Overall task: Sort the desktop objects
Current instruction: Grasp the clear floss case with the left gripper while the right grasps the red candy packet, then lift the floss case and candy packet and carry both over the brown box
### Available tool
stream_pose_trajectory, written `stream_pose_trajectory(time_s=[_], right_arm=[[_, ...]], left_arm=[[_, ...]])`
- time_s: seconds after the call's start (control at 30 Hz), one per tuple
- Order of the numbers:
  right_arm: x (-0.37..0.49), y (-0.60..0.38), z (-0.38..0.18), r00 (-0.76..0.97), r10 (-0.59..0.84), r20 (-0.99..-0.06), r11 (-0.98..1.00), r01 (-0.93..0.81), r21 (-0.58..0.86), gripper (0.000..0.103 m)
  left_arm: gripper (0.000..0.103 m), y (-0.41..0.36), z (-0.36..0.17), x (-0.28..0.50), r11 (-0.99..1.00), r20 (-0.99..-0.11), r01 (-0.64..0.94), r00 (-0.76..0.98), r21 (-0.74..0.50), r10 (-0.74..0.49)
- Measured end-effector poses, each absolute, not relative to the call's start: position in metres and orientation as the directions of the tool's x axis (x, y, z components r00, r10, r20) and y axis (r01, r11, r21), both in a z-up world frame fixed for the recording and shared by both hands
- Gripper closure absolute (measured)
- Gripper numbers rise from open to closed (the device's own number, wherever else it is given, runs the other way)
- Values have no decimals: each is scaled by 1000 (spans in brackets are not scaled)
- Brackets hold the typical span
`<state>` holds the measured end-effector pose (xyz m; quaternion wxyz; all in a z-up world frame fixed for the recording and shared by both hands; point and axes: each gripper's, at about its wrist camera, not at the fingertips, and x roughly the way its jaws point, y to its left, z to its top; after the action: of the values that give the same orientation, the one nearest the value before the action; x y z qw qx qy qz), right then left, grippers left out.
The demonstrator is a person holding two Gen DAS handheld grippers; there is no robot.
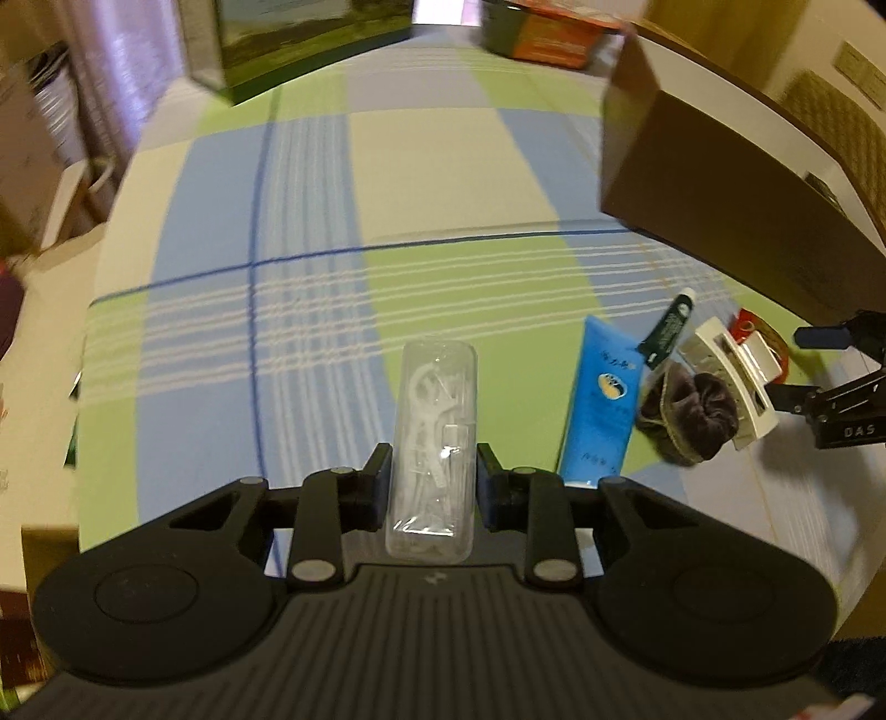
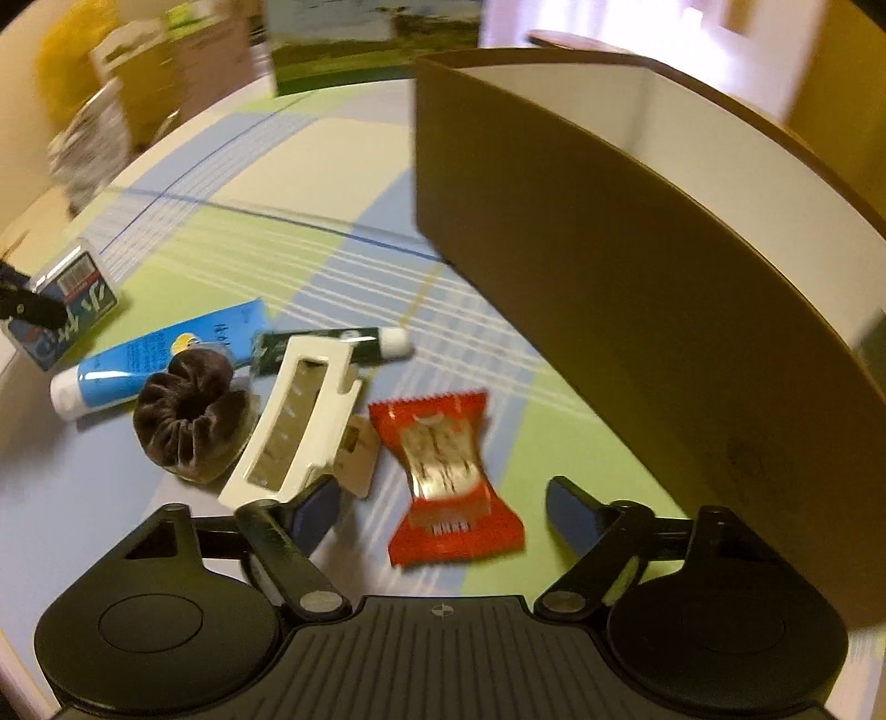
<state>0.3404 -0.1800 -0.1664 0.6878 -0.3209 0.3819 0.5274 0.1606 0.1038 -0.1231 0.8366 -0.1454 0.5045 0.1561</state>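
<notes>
Your left gripper (image 1: pixel 433 476) pinches a clear plastic case of floss picks (image 1: pixel 434 443) between its pads, the case standing lengthwise away from you above the checked tablecloth (image 1: pixel 310 232). Your right gripper (image 2: pixel 443 501) is spread wide, with a red snack packet (image 2: pixel 448 476) lying on the cloth between its fingers, touching neither as far as the right wrist view shows.

Just left of that packet, a white hair clip (image 2: pixel 299 415) lies tilted, its near end by your right gripper's left finger. Touching the clip's left side is a dark brown scrunchie (image 2: pixel 185 421). Beyond those lie a blue tube (image 2: pixel 149 354) with a white cap and a dark green tube (image 2: pixel 326 343), side by side and partly under the clip.

In the left wrist view the same cluster sits to the right of your held case.

Farther right stands a brown cardboard box (image 2: pixel 609 266), open at the top with a white inside. At the far edge of the table stands a green box (image 1: pixel 310 50).
</notes>
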Motion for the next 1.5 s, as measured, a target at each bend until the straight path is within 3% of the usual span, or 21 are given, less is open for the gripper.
stream_pose_trajectory(time_s=[0.33, 0.47, 1.03, 1.5], right_arm=[[349, -169, -167, 17, 475, -880, 87, -996, 28, 70], [353, -170, -165, 7, 451, -893, 89, -995, 37, 77], [360, -220, -155, -32, 374, -927, 101, -992, 75, 79], [359, -241, -121, -64, 469, -881, 102, -987, 125, 79]], left_arm=[[78, 87, -118, 127, 800, -890, -596, 400, -69, 221], [78, 78, -115, 113, 752, -890, -656, 378, -64, 254], [78, 5, -89, 97, 676, -847, -730, 421, -103, 325], [79, -33, -73, 119, 728, -828, -675, 473, -121, 301]])
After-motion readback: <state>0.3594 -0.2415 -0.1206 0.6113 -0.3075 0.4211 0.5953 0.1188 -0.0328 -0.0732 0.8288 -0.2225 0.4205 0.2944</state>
